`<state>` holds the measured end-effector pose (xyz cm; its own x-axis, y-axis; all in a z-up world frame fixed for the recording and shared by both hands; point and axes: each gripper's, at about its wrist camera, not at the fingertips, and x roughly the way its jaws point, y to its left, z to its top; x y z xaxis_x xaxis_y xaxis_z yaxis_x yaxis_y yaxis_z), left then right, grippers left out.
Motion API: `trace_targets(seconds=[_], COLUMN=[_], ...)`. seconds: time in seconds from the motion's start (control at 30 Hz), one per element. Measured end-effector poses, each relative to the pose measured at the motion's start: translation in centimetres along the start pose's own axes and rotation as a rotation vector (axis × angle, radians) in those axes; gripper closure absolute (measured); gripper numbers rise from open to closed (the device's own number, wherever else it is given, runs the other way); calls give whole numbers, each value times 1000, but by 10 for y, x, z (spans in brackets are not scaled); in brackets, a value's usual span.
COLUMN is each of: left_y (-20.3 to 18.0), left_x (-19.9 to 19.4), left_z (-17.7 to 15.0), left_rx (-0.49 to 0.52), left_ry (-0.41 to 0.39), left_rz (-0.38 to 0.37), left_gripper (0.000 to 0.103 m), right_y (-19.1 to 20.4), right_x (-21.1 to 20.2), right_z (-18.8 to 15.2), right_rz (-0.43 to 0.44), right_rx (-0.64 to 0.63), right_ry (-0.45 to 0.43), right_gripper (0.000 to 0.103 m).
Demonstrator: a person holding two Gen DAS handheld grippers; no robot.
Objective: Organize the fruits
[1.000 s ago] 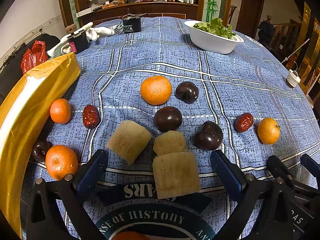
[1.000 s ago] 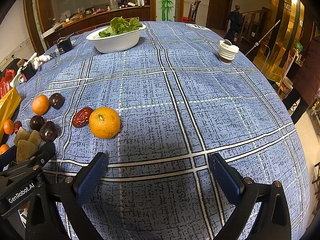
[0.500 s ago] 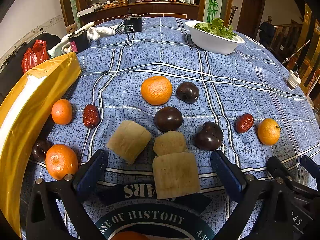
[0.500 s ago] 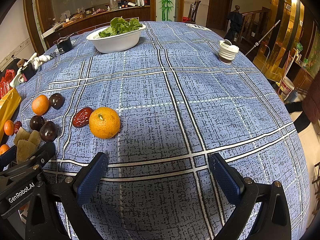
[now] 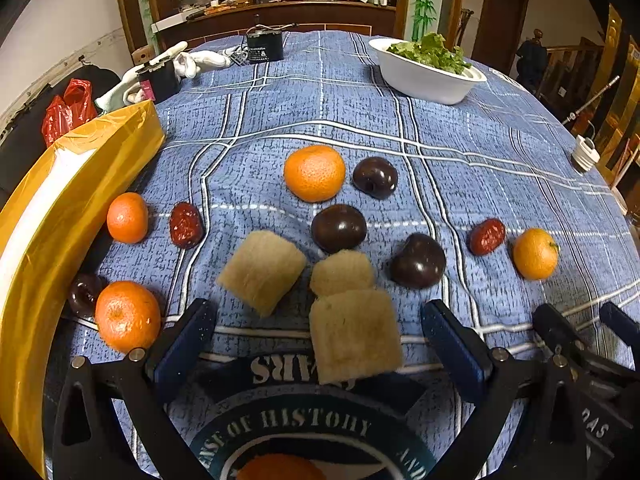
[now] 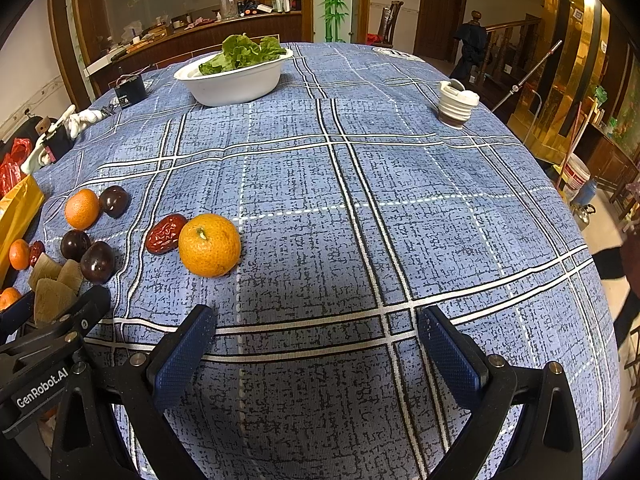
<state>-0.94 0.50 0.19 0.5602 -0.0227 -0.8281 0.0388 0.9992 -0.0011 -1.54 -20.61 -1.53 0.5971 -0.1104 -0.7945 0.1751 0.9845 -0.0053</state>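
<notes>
Fruit lies loose on a blue checked tablecloth [image 5: 440,128]. In the left wrist view I see several oranges, the largest [image 5: 314,173] in the middle, dark plums [image 5: 339,227], two red dates [image 5: 185,225] and three tan sugarcane chunks [image 5: 354,334]. My left gripper [image 5: 316,332] is open and empty, with the nearest chunk between its fingers. My right gripper [image 6: 316,340] is open and empty above bare cloth. An orange [image 6: 209,244] and a date [image 6: 165,234] lie just ahead-left of it.
A white bowl of lettuce [image 6: 232,76] stands at the back. A yellow padded bag [image 5: 44,216] lies along the left edge. A white jar lid [image 6: 456,104] sits at the right, and a black box [image 5: 265,45] and white gloves [image 5: 188,62] at the far left.
</notes>
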Motion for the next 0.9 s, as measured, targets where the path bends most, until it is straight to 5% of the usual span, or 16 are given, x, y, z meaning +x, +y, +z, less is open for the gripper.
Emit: trace_targets(seconds=[0.4,0.67,0.77,0.9], left_y=[0,0,1,12], left_x=[-8,-9,-19,-70], left_z=[-11,-12,-14,-13], left_rx=[74,78,89,91], left_ry=[48,45,41,-127], left_rz=[-50,-55,-137,-183], left_gripper=[0,0,1,2], right_y=[-1,0,0,0], right_x=[2,2,1,1], right_z=[7,4,4,3], right_rz=[31,21,15,9], right_rx=[-42,-37,-31,-25], right_ry=[80,59,52,48], right_gripper=[0,0,0,0])
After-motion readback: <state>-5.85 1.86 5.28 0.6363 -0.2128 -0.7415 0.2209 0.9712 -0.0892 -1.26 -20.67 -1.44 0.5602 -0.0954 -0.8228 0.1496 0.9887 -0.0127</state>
